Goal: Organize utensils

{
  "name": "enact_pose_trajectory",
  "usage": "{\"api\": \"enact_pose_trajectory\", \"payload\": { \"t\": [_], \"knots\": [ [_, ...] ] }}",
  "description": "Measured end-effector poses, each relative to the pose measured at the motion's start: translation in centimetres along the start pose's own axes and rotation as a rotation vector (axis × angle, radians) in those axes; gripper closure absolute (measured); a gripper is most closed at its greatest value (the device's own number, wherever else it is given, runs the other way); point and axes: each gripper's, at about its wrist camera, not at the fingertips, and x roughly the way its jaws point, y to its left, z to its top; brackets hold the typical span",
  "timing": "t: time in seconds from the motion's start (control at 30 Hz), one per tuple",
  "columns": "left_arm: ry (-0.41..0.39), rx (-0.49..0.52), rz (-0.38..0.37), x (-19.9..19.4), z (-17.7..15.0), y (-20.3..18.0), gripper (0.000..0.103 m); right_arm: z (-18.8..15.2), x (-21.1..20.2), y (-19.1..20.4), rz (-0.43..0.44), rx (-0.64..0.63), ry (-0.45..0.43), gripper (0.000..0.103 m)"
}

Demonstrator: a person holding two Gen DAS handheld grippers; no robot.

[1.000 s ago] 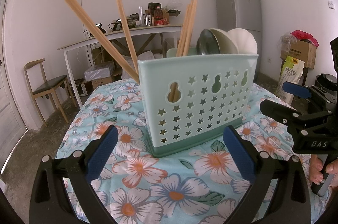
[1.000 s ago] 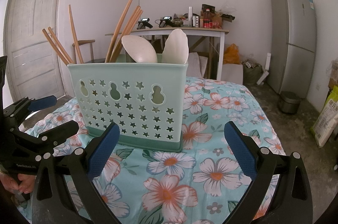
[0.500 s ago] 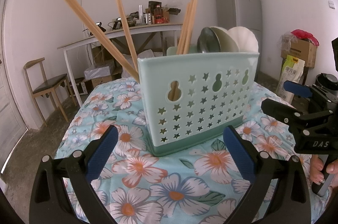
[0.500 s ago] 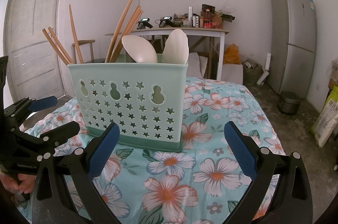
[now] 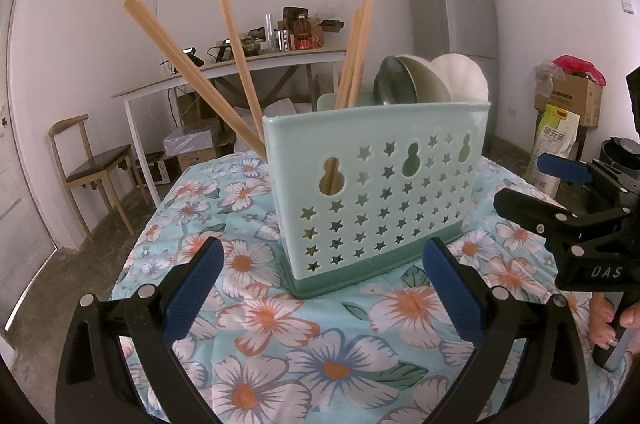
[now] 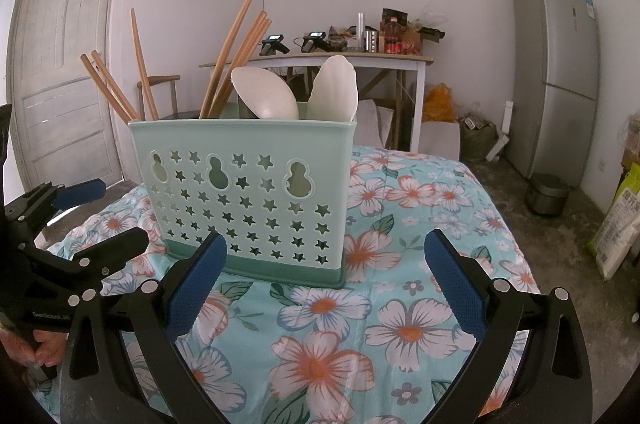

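My left gripper is spread wide and holds nothing, and my right gripper is spread wide and empty too. The green holder stands upright on the flowery cloth, just past my fingers and in the middle of the table. It is thin plastic with star holes, so I think it is light and could tip or slide if I bump it. The chopsticks are long, stiff wooden sticks. They lean out of the holder at different angles, some far to one side. I think they are light and smooth, so I would pinch one near the top, where it pokes out free, and lift it straight up. The spoons have wide, smooth bowls that could slip, so I would pinch the flat edge gently. I cannot tell if they would break. My left view shows a dark metal spoon tucked beside the pale ones; the right view mostly hides it. My right view shows the spoons sit toward one end of the holder and the sticks toward the other. Each view also shows my other gripper off to the side, with fingers of my hand on its handle.
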Motion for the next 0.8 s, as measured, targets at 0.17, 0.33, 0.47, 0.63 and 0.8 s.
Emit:
{"api": "enact_pose_trajectory", "payload": {
  "t": [0.17,0.33,0.47,0.63,0.8],
  "knots": [
    [-0.001,0.000,-0.002,0.04,0.08,-0.03,0.005,-0.02,-0.02,-0.01,0.000,0.001,0.000,0.008],
    [0.004,0.000,-0.002,-0.10,0.03,0.06,0.005,-0.02,-0.01,-0.01,0.000,0.001,0.000,0.008],
    [0.004,0.001,-0.001,-0.03,0.10,-0.05,0.005,-0.03,-0.03,0.01,0.000,0.000,0.000,0.008],
    [0.010,0.000,-0.002,0.09,0.10,-0.02,0.005,-0.03,-0.02,0.00,0.000,0.001,0.000,0.008],
    [0.014,0.002,-0.001,0.12,0.18,0.14,0.005,-0.03,-0.02,0.01,0.000,0.000,0.000,0.008]
  ]
}}
